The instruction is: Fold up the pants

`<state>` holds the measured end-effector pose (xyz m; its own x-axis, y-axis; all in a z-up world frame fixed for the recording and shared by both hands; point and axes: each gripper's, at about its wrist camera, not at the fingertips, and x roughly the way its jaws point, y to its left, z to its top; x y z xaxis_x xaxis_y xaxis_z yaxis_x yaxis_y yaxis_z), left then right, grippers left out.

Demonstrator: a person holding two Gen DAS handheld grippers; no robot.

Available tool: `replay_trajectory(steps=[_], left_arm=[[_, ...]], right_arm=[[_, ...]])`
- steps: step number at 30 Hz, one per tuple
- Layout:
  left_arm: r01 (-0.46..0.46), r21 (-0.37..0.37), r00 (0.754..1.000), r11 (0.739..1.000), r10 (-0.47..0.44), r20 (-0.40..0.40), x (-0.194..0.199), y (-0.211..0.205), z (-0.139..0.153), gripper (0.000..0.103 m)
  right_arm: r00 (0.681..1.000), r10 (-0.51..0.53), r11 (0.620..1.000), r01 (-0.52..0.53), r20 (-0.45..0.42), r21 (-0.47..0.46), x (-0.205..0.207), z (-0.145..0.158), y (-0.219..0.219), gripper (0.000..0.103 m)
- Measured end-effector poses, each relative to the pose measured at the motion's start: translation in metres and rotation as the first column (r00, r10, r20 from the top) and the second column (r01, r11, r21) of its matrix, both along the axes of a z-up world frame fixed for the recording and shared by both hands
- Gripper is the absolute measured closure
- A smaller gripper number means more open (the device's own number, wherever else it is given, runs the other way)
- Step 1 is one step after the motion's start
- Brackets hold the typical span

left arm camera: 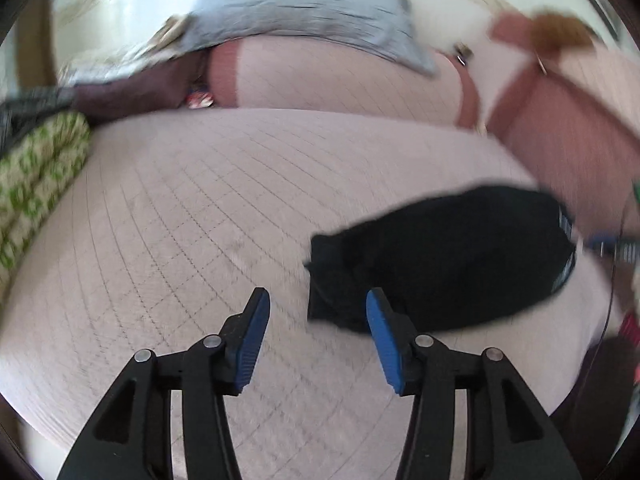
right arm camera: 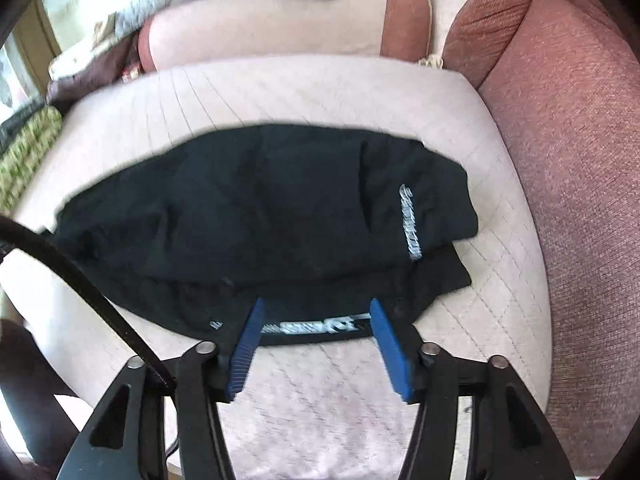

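In the left wrist view, a green patterned cushion (left arm camera: 38, 176) sits at the far left of the quilted sofa seat (left arm camera: 180, 216) and a grey cloth (left arm camera: 304, 8) drapes the backrest; the left tongs (left arm camera: 316, 312) are released and empty, the folded black pants (left arm camera: 448, 256) just to their right. In the right wrist view, a black cable (right arm camera: 68, 272) crosses at left; the right tongs (right arm camera: 314, 320) gape above the pants' lettered waistband (right arm camera: 312, 326), gripping nothing.

A quilted pink cover (left arm camera: 180, 208) was spread over the sofa seat, flanked by a green cushion (left arm camera: 36, 176); a grey blanket (left arm camera: 304, 4) was draped above.
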<state>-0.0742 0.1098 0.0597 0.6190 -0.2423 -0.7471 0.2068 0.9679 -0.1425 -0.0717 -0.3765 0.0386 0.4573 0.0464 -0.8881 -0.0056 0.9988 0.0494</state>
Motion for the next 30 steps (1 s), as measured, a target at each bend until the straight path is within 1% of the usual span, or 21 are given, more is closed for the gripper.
replay_trajectory(steps=[1,3,4,6,7,8,9,10,11,12,14,16,18,20,21,23,24,26,28,30], left_arm=[[-0.017,-0.022,1.000,1.000,0.017,-0.018,0.009,0.001,0.000,0.052],[-0.030,-0.060,0.997,0.998,0.026,-0.073,0.033,-0.002,-0.010,0.050],[-0.034,-0.061,0.994,0.998,0.027,-0.105,0.042,-0.008,-0.017,0.050],[-0.025,-0.034,0.981,0.999,0.018,-0.195,0.063,-0.024,-0.041,0.050],[-0.015,-0.025,0.977,1.000,0.009,-0.211,0.068,-0.030,-0.046,0.050],[0.007,0.006,0.972,1.000,-0.005,-0.234,0.077,-0.041,-0.057,0.050],[0.025,0.048,0.968,0.999,-0.012,-0.249,0.084,-0.050,-0.063,0.053],[0.038,0.084,0.967,0.996,-0.015,-0.254,0.088,-0.056,-0.066,0.075],[0.048,0.123,0.969,0.991,-0.017,-0.247,0.093,-0.063,-0.066,0.078],[0.036,0.132,0.974,0.991,-0.005,-0.228,0.096,-0.064,-0.064,0.080],[-0.013,0.132,0.980,0.991,0.039,-0.196,0.101,-0.062,-0.057,0.080],[-0.067,0.105,0.981,0.992,0.085,-0.176,0.108,-0.056,-0.051,0.080],[-0.080,0.081,0.985,0.994,0.091,-0.145,0.107,-0.055,-0.046,0.079],[-0.078,0.075,0.991,0.994,0.085,-0.104,0.101,-0.054,-0.040,0.075],[-0.085,0.088,0.992,0.993,0.092,-0.082,0.095,-0.053,-0.038,0.074],[-0.101,0.111,0.992,0.989,0.108,-0.058,0.088,-0.049,-0.037,0.065],[-0.111,0.109,0.991,0.988,0.118,-0.067,0.087,-0.044,-0.038,0.064],[-0.136,0.072,0.985,0.988,0.143,-0.099,0.092,-0.030,-0.043,0.063],[-0.185,-0.007,0.972,0.983,0.182,-0.149,0.097,-0.011,-0.046,0.063],[-0.209,-0.049,0.964,0.977,0.197,-0.177,0.097,-0.005,-0.048,0.063]], right_arm=[[1.000,0.004,1.000,-0.004,0.010,0.023,0.004,0.004,0.009,0.036],[1.000,0.009,0.997,-0.010,0.014,0.074,0.016,0.006,0.017,0.035],[1.000,0.001,0.995,-0.003,0.015,0.095,0.019,0.005,0.019,0.035],[1.000,-0.026,0.994,0.024,0.014,0.104,0.018,0.003,0.019,0.035],[0.999,-0.054,0.993,0.052,0.009,0.102,0.016,0.001,0.016,0.035],[0.997,-0.080,0.992,0.079,0.004,0.100,0.014,-0.003,0.012,0.035],[0.994,-0.113,0.989,0.113,-0.002,0.097,0.010,-0.005,0.007,0.035],[0.987,-0.162,0.982,0.162,-0.008,0.098,0.006,-0.009,-0.006,0.035],[0.979,-0.203,0.974,0.203,-0.013,0.103,0.004,-0.012,-0.017,0.035],[0.965,-0.260,0.958,0.260,-0.022,0.119,0.001,-0.014,-0.033,0.035],[0.941,-0.338,0.927,0.339,-0.035,0.158,-0.002,-0.018,-0.057,0.035],[0.914,-0.403,0.893,0.403,-0.045,0.200,-0.007,-0.021,-0.078,0.035],[0.894,-0.446,0.862,0.443,-0.049,0.247,-0.008,-0.024,-0.091,0.035],[0.884,-0.466,0.839,0.458,-0.046,0.293,-0.003,-0.030,-0.095,0.035],[0.882,-0.469,0.834,0.457,-0.037,0.310,0.002,-0.031,-0.095,0.035],[0.879,-0.477,0.828,0.455,-0.014,0.329,0.013,-0.036,-0.092,0.035],[0.872,-0.489,0.820,0.467,-0.019,0.332,0.022,-0.040,-0.091,0.035],[0.856,-0.515,0.796,0.497,-0.045,0.346,0.036,-0.050,-0.089,0.035],[0.832,-0.552,0.769,0.537,-0.063,0.347,0.047,-0.057,-0.089,0.035],[0.821,-0.569,0.762,0.546,-0.043,0.348,0.054,-0.056,-0.088,0.035]])
